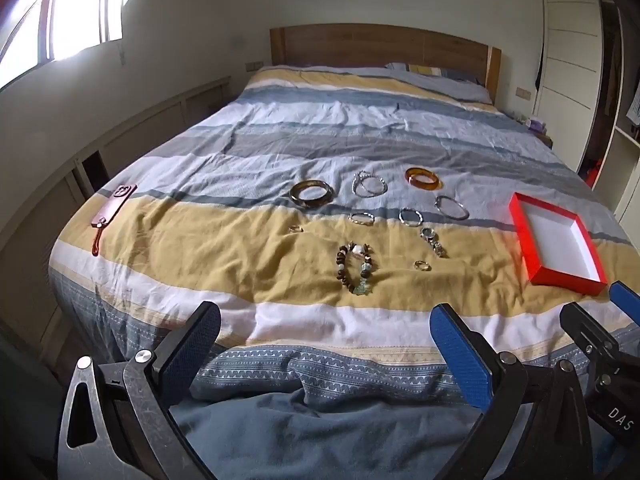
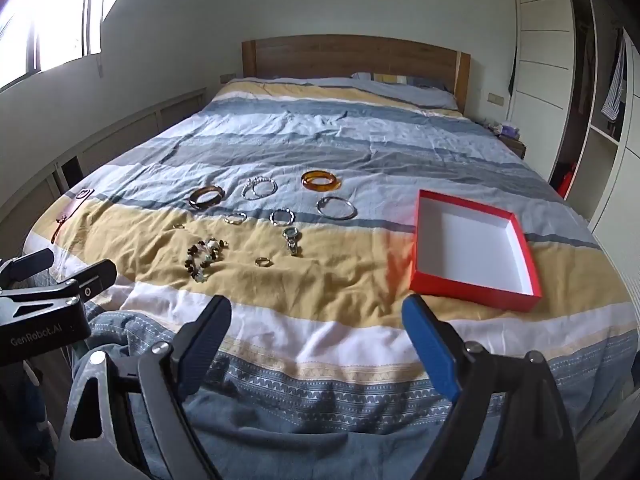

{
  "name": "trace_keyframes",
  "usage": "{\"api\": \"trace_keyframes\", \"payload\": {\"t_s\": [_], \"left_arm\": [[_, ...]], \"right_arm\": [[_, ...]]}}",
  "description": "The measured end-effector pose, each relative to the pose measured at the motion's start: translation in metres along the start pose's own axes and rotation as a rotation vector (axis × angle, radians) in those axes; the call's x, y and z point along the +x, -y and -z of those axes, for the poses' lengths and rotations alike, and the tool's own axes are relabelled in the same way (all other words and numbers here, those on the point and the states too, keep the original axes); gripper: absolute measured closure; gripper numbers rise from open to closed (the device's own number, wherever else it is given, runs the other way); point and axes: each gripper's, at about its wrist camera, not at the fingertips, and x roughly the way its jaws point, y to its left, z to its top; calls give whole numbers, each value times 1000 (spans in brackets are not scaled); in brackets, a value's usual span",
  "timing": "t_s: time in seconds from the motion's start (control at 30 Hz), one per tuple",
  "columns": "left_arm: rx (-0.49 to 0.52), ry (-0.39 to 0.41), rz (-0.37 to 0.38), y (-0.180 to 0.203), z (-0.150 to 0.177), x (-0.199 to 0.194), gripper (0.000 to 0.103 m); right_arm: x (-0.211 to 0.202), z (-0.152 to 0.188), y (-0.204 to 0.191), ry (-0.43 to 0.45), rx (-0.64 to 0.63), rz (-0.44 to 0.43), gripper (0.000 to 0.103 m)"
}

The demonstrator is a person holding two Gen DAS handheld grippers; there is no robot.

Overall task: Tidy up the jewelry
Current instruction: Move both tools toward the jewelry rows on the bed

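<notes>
left gripper [image 1: 325, 330]: jaws wide, empty | right gripper [image 2: 316, 322]: jaws wide, empty | beaded bracelet [image 1: 356, 266]: ahead of left | red box [image 2: 472, 248]: ahead-right of right gripper

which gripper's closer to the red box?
Right. The right gripper hovers open just short of the red box, which lies ahead to its right. The left gripper sits further left, facing the beaded bracelet.

The bed cover [image 1: 280, 152] has blue, grey, white and yellow stripes. The box [image 2: 472, 296] is red outside, white inside. One bangle [image 2: 321, 181] is amber.
</notes>
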Motion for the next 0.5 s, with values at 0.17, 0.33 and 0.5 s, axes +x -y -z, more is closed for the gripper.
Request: {"api": "trace_keyframes", "payload": {"t_s": [0.17,0.33,0.5], "left_arm": [[2,32,-9,1,-2,-24,1],[18,64,-18,3,2,-37,1],[37,102,-29,6,4,-54,1]], "right_arm": [[-18,-6,4,76,32,-11,16],[-47,1,3,111,36,12,16],[-58,2,2,137,27,13,16]]}}
